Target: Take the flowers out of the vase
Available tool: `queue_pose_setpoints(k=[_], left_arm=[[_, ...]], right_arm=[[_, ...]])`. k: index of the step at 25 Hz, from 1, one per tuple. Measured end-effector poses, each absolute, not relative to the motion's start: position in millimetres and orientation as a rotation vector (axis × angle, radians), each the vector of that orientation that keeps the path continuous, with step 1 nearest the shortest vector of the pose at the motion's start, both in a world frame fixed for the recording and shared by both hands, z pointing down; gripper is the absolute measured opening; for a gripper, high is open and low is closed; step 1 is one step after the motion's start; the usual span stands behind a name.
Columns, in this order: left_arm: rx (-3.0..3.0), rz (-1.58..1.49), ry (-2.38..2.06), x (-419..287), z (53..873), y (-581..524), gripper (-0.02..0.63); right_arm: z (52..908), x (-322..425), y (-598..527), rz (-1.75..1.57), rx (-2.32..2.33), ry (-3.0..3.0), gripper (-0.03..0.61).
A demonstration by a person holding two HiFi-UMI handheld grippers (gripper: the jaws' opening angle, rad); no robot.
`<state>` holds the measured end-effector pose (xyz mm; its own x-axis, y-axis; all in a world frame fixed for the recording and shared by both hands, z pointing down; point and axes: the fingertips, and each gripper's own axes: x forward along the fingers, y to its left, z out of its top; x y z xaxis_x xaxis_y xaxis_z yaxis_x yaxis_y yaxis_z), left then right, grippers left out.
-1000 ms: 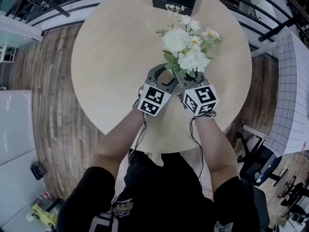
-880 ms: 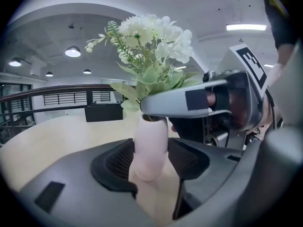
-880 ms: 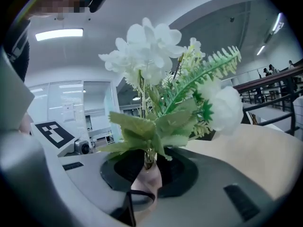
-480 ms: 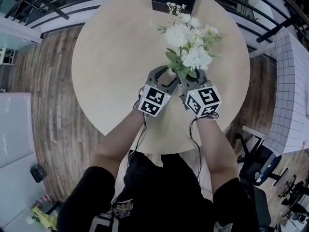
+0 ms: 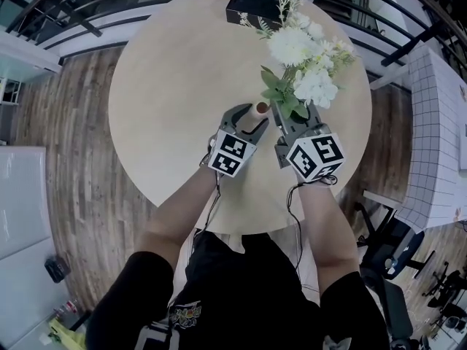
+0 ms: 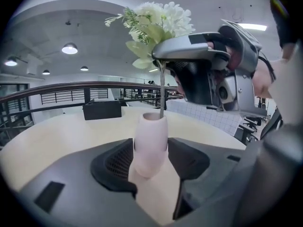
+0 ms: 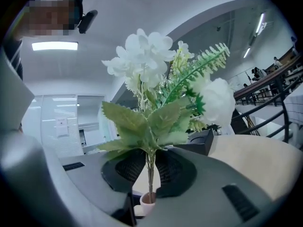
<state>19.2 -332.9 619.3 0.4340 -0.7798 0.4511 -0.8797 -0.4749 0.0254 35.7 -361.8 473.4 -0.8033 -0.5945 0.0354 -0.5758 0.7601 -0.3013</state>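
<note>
Beige round table (image 5: 168, 86), wood floor (image 5: 66, 159); left tool (image 5: 250, 117) clamps vase (image 6: 150, 143), right tool (image 5: 294, 112) closing on flowers (image 5: 303, 57).

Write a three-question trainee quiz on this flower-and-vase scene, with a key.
1. True or false: the flower stems are completely clear of the vase.
2. What does the left claw grip? A) vase B) flower stems C) nothing
3. Fill in: the blooms are ____ in colour.
Key: 1 false, the stems reach into the vase mouth; 2 A; 3 white.
</note>
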Motion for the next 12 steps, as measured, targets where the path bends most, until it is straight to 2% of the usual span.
queue_pose_setpoints(k=[12], left_arm=[[2.430,0.543,-1.461,1,600,-311,0.233]], right_arm=[[433,53,-359,-0.472,-1.037,2.776,0.072]])
